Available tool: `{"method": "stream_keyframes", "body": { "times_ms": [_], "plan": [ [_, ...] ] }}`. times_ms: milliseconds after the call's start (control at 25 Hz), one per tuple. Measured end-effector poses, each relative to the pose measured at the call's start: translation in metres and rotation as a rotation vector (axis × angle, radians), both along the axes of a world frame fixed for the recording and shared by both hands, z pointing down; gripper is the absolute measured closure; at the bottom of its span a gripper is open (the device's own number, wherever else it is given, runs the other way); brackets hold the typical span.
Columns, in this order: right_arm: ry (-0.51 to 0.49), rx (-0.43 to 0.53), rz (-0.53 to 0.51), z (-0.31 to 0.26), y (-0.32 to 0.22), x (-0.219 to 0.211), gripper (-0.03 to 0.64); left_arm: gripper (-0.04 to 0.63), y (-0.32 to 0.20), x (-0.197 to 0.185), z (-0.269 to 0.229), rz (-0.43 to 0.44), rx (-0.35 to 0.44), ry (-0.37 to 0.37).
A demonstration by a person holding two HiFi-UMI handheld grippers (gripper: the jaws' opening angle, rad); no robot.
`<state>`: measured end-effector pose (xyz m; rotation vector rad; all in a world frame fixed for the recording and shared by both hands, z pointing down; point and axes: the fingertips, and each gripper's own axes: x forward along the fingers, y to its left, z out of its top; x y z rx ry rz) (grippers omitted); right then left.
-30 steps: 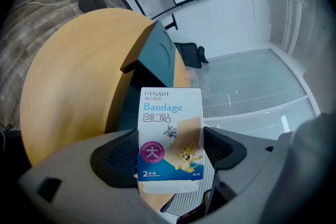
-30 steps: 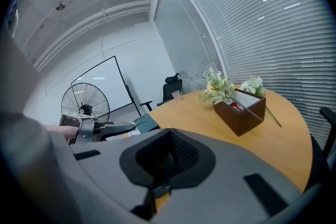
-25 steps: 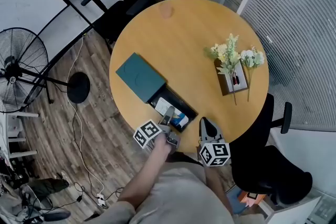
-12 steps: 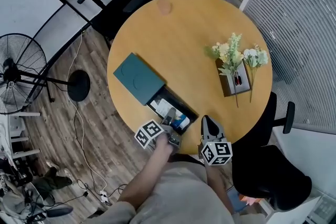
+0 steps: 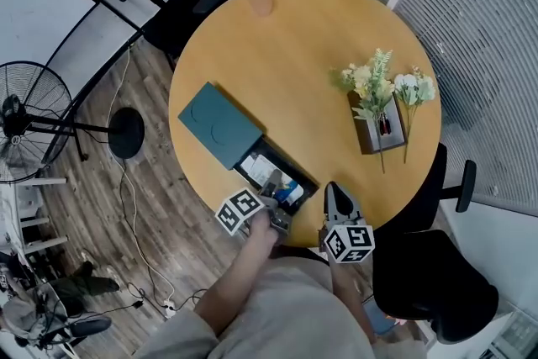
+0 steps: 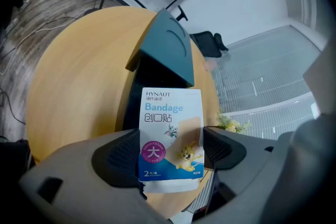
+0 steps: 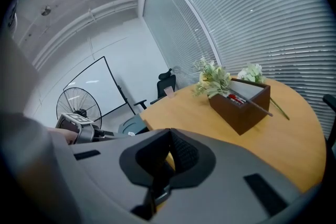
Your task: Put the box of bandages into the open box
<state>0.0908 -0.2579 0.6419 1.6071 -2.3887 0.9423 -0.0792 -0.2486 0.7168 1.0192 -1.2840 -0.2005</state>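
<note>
Teal lid abuts open box; flower box at frame right. Left gripper clamps box of bandages marked "HYNAUT Bandage"; right gripper closed, empty.

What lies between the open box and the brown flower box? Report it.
Only bare tabletop separates open box and brown flower box, in the head view.

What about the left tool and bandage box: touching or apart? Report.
Touching. Left gripper view shows the left tool clamped on both sides of the bandage box.
</note>
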Motion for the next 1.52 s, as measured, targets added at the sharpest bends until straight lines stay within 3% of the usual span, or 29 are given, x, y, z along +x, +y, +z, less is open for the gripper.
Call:
{"method": "stream_keyframes", "body": {
  "times_ms": [680,1520],
  "plan": [
    [-0.008,-0.038,0.027,0.016,-0.013,-0.001,0.621,0.239,-0.003,-0.003,0.005,0.018,-0.058,-0.048],
    [0.016,-0.057,0.052,0.019,-0.004,0.0,0.621,0.239,-0.007,-0.01,0.001,-0.01,-0.029,-0.031]
  ]
}}
